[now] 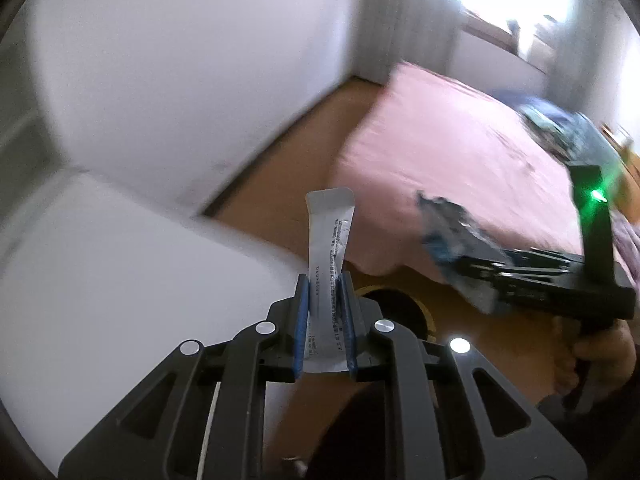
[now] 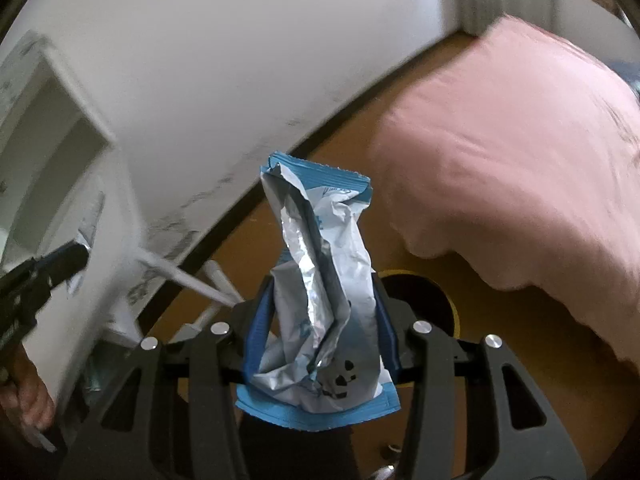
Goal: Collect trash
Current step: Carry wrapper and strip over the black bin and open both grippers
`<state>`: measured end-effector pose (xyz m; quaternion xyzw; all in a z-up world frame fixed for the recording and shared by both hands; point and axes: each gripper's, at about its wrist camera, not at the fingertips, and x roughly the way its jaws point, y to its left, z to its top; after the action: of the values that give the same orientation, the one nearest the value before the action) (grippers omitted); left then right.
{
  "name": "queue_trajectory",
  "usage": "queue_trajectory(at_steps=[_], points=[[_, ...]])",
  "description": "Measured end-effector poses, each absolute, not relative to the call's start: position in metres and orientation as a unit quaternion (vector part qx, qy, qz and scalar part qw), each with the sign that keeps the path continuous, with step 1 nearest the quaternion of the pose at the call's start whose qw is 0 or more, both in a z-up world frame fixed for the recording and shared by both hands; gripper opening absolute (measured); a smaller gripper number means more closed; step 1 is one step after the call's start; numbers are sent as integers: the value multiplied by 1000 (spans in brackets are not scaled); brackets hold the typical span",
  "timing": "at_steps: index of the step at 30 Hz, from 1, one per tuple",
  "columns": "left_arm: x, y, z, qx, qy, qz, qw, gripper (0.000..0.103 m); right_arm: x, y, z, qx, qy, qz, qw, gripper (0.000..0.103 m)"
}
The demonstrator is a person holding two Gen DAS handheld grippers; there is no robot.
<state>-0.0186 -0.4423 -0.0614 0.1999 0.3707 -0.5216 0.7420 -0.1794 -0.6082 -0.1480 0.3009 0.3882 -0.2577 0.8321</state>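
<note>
Silver foil marks both pieces of trash, and each is already in a tool's grip: the left gripper [image 1: 324, 320] is clamped narrow on a slim grey sachet [image 1: 327, 264] that stands up between its blue pads [image 1: 301, 320], while the right gripper [image 2: 320, 328] is closed around a crumpled blue-and-white snack wrapper [image 2: 324, 296], its torn end pointing forward beyond the fingertips. So the picking-up looks done for these two items; judging from the frames, dropping them off is what remains. Just ahead of and below both tools sits a dark round opening with a yellow rim [image 2: 424, 292], probably the bin, partly hidden behind each gripper; neither piece is over it clearly enough to call it delivered. In the left wrist view the right gripper shows off to the right, blurred, wrapper in its jaws. Farther out lie the brown floor [image 1: 280, 200], a bed with a pink sheet [image 2: 500, 140] and a white wall [image 1: 180, 80]. Whether more trash lies about cannot be told.
</note>
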Motion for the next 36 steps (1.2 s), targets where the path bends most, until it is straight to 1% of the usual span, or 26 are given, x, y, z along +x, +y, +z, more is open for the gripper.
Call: queue_trajectory(at_steps=[4, 9, 14, 19, 21, 22, 23, 25, 26, 30, 32, 34, 35, 36], points=[[-51, -495, -106, 238, 398, -553, 692, 15, -206, -636, -180, 327, 407, -279, 806, 46], [-63, -533, -152, 266, 431, -564, 652, 15, -221, -647, -217, 348, 437, -287, 778, 46], [-71, -560, -167, 277, 441, -568, 637, 15, -226, -653, -235, 356, 449, -283, 769, 46], [-69, -575, -180, 277, 447, -569, 633, 15, -228, -659, -238, 362, 446, -278, 770, 47], [-69, -580, -182, 274, 445, -568, 635, 16, -228, -659, -234, 361, 440, -279, 773, 50], [-70, -582, -183, 274, 445, -569, 635, 17, -230, -658, -233, 360, 437, -281, 775, 55], [-70, -583, -183, 273, 444, -570, 635, 20, -230, -658, -232, 360, 434, -281, 777, 61], [-69, -577, -181, 271, 442, -569, 638, 45, -232, -659, -230, 363, 426, -283, 779, 67], [-69, -576, -181, 270, 440, -568, 641, 48, -232, -660, -229, 364, 424, -284, 779, 67], [-65, -574, -178, 267, 441, -564, 645, 52, -231, -661, -230, 365, 423, -285, 779, 68], [-64, -571, -174, 266, 438, -563, 648, 59, -231, -661, -229, 365, 422, -287, 779, 71], [-64, -565, -166, 265, 428, -559, 658, 74, -229, -663, -228, 363, 418, -290, 781, 73], [-64, -561, -160, 265, 421, -557, 665, 79, -228, -662, -225, 362, 415, -291, 782, 75], [-65, -557, -153, 265, 414, -554, 672, 87, -227, -662, -225, 361, 413, -291, 784, 76]])
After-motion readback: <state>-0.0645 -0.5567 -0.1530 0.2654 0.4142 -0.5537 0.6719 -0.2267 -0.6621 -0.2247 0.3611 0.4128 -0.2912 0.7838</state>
